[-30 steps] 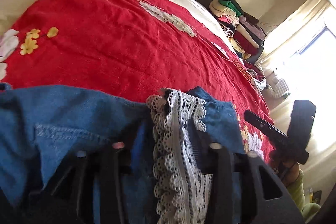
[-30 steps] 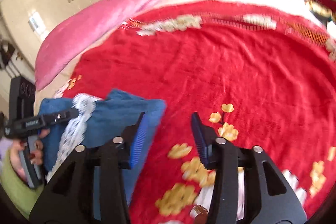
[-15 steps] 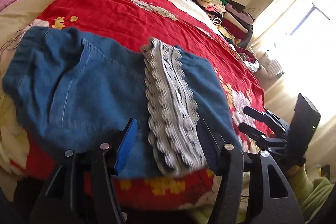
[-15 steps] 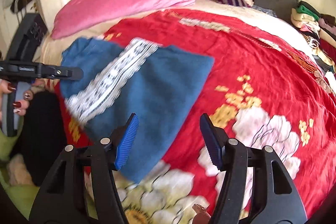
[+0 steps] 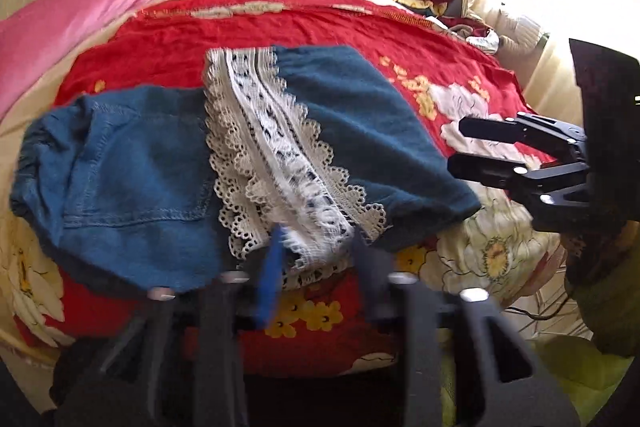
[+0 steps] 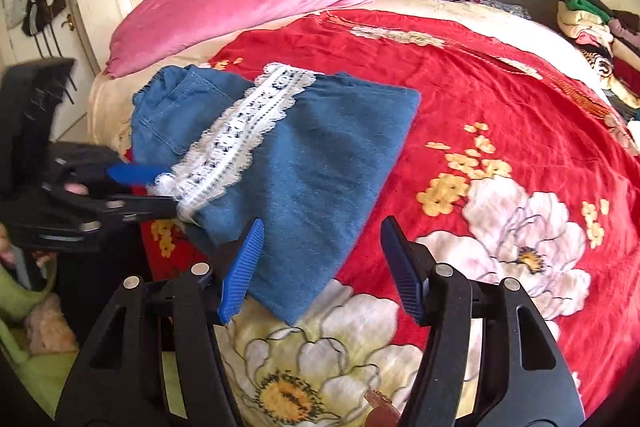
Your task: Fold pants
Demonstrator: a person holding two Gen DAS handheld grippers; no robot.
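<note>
Left claw (image 5: 316, 247) motion-blurred, its fingertips' contact with lace trim (image 5: 280, 155) unclear

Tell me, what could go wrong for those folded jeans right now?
The pants lie near the bed's front edge; a tug could slide them off the red blanket. The left gripper is open around the lace trim, which could snag. The right gripper, also open, could nudge the fold apart.

pants (image 6: 304, 163): folded blue denim, white lace band (image 6: 244, 131) across, on red floral bedspread (image 6: 500, 99) | right hand-held gripper (image 6: 320, 263): jaws apart, at near edge | left hand-held gripper (image 6: 160, 187): at lace end, blurred | pink pillow (image 6: 240, 7) behind
</note>
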